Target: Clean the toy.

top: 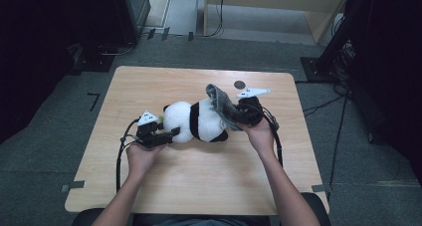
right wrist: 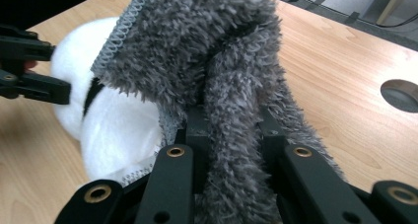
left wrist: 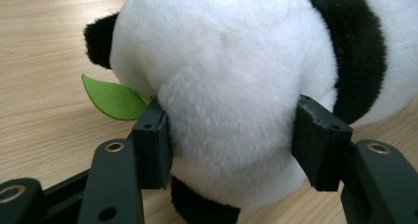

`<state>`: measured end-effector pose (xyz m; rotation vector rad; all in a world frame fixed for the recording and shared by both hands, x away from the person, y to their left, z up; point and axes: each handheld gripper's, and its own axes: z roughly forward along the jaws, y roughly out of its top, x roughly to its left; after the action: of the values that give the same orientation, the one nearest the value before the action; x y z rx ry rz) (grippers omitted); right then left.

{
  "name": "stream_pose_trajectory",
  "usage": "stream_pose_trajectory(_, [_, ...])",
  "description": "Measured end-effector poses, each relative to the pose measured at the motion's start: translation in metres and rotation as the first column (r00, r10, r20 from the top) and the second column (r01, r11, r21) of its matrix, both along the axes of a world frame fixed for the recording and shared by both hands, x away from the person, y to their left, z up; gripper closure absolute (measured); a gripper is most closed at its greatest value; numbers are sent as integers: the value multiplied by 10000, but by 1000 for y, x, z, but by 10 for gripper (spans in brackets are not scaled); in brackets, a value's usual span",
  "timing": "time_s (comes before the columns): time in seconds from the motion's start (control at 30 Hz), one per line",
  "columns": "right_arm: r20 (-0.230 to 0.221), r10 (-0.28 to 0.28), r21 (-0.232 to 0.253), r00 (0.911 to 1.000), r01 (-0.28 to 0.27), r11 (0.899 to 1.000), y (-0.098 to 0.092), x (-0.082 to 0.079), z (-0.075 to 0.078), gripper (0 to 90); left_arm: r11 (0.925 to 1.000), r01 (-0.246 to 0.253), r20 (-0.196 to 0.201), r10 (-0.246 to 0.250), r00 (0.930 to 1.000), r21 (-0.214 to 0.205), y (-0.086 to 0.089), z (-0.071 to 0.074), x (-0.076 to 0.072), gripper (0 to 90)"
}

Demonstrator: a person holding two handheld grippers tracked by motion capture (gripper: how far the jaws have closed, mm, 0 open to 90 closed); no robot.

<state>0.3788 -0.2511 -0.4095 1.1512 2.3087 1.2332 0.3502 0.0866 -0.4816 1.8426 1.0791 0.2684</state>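
A black-and-white panda plush (top: 195, 122) lies on its side at the middle of the wooden table (top: 199, 186). My left gripper (top: 166, 135) is shut on its white head, and in the left gripper view the pads press into the fur (left wrist: 226, 105) beside a green felt leaf (left wrist: 114, 99). A grey fuzzy cloth (top: 222, 104) rises from the panda's rear end. My right gripper (top: 239, 117) is shut on that cloth (right wrist: 217, 61), lifted just above the plush (right wrist: 118, 125), with the fabric bunched between the jaws.
A round cable hole (top: 239, 84) sits in the table near its far edge, also seen in the right gripper view (right wrist: 401, 94). Black cables trail from both grippers. Dark equipment and stands surround the table on the grey floor.
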Motion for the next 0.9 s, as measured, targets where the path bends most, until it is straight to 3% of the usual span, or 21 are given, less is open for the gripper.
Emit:
stream_pose_trajectory(0.33, [-521, -546, -16, 9971, 546, 9985, -10, 9, -30, 757, 9999, -22, 43, 22, 10000, 100, -1, 0, 1, 399])
stream_pose_trajectory(0.57, [-1339, -617, -723, 9891, 523, 9960, -4, 14, -57, 761, 10000, 5, 7, -5, 10000, 48, 0, -1, 2, 398])
stream_pose_trajectory(0.7, [-1565, -563, -1117, 9861, 390, 9930, 2, 14, -71, 762, 10000, 24, -1, -24, 10000, 10, 0, -1, 2, 397])
stream_pose_trajectory(0.9, [-1962, -522, -1242, 9792, 280, 9919, 2, 15, -83, 762, 9999, 89, 17, -89, 10000, -106, 2, -2, 4, 391])
